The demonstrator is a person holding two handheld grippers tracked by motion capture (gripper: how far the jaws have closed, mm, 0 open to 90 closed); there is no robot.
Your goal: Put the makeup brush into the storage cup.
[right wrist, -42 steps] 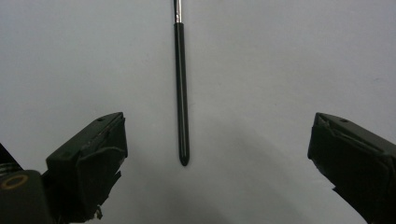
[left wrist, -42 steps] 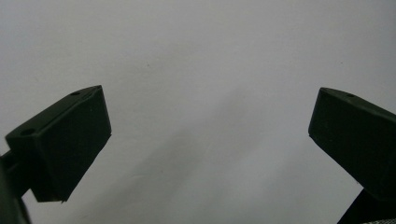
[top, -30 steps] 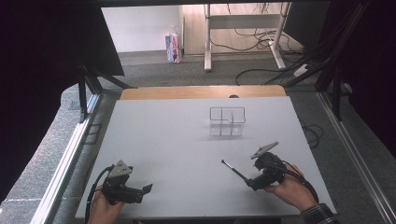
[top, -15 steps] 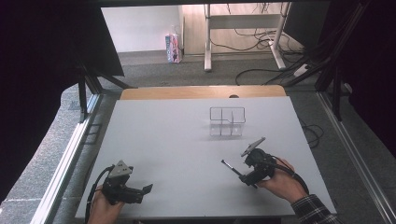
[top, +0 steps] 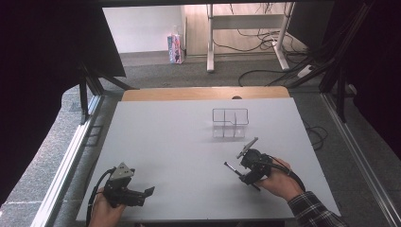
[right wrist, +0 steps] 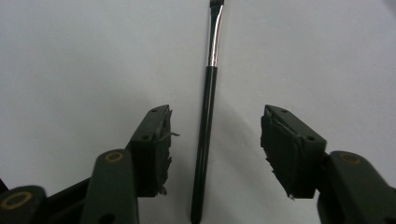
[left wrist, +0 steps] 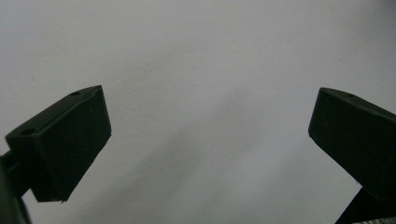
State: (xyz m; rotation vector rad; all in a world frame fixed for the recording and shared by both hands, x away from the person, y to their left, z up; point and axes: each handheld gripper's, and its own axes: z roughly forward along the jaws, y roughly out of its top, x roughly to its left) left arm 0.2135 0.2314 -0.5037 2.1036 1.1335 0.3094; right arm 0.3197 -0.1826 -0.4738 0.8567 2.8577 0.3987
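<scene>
The right gripper (right wrist: pixel 215 149) has been brought forward from the bench's (top: pixel 161 142) near right corner, jaws wide, astride the untouched brush (right wrist: pixel 208 116). Closing is judged next; the left gripper (left wrist: pixel 205 140) is held open, empty

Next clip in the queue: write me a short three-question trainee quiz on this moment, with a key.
1. True or false: the right claw has closed on the thin black-handled brush with a silver ferrule.
2. Which thing stands beyond the right claw, toward the far edge of the white table? A) a clear divided organiser box B) a red mug C) a folded towel
3. Fill in: the left claw is ____, with bare table between its jaws.

Key:
1. False: the brush lies on the table between open jaws, touching neither.
2. A
3. open
</scene>
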